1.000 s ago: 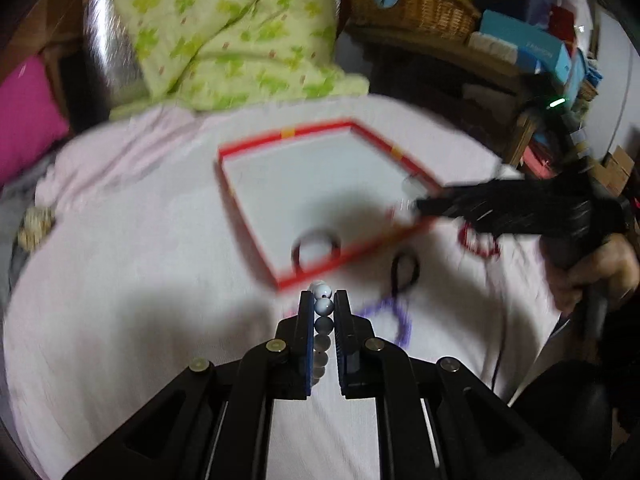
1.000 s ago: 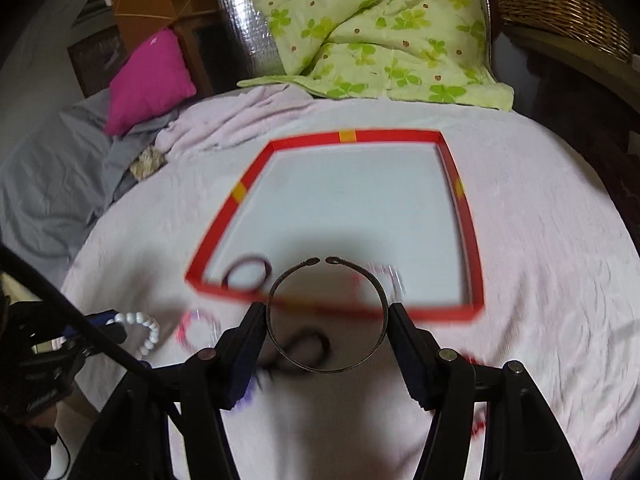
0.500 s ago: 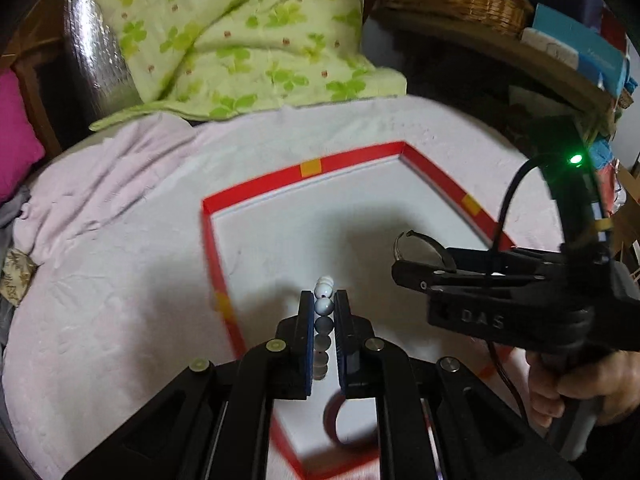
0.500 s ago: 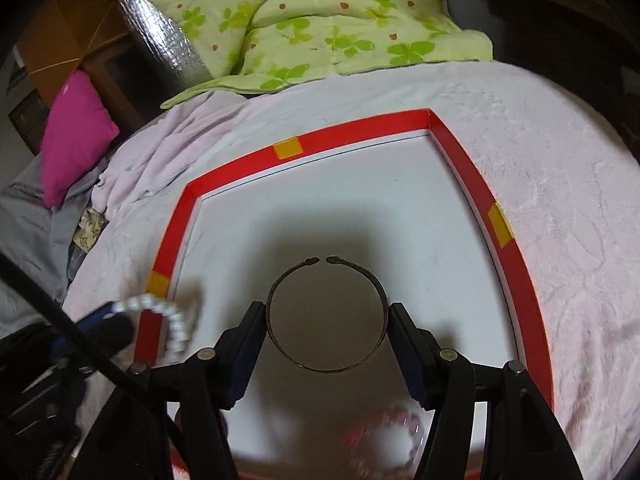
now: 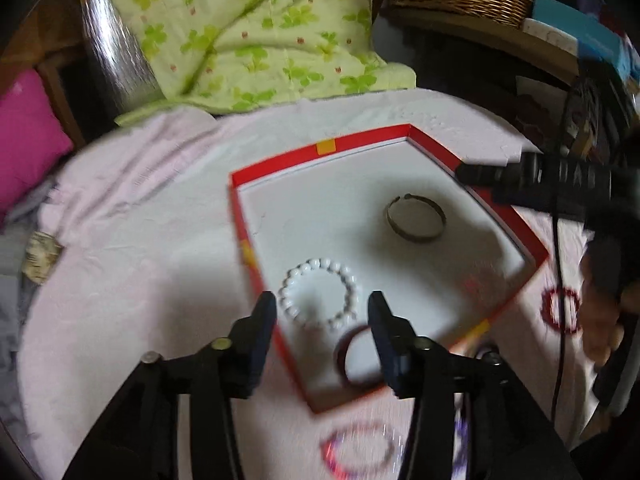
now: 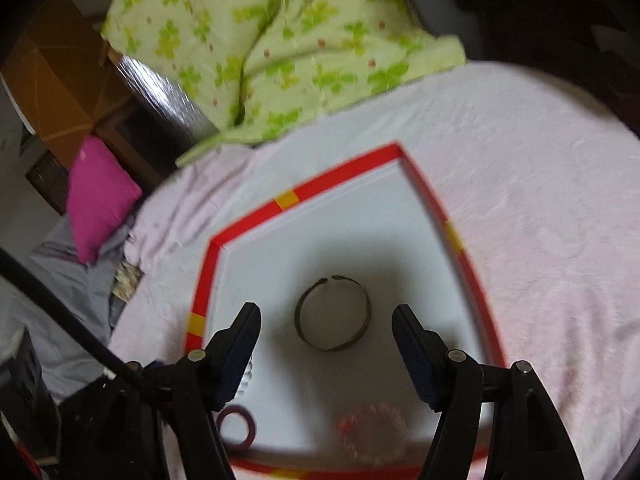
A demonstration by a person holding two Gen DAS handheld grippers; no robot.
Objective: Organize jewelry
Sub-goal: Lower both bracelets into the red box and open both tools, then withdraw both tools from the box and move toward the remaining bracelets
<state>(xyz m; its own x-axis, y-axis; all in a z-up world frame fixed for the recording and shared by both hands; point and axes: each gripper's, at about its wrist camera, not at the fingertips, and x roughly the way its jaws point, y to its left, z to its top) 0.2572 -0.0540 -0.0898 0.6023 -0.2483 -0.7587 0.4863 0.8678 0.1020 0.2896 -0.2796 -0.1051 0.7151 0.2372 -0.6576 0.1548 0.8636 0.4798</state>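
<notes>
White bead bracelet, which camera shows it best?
The left wrist view: the whole white bead bracelet lies in the red-rimmed tray, fully visible. The right wrist view shows only a few beads behind a finger.

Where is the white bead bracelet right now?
In the left wrist view the white bead bracelet lies flat inside the red-rimmed tray, near its left wall, between the open left gripper fingers, with the dark red ring just beside it.

A red tray [image 5: 360, 142] with yellow patches, white inside; white bead bracelet [image 5: 318, 298]; dull bronze bangle [image 6: 333, 313]; lime clover-print quilt [image 5: 248, 32] (pink cushion [image 5: 24, 136] beside).
</notes>
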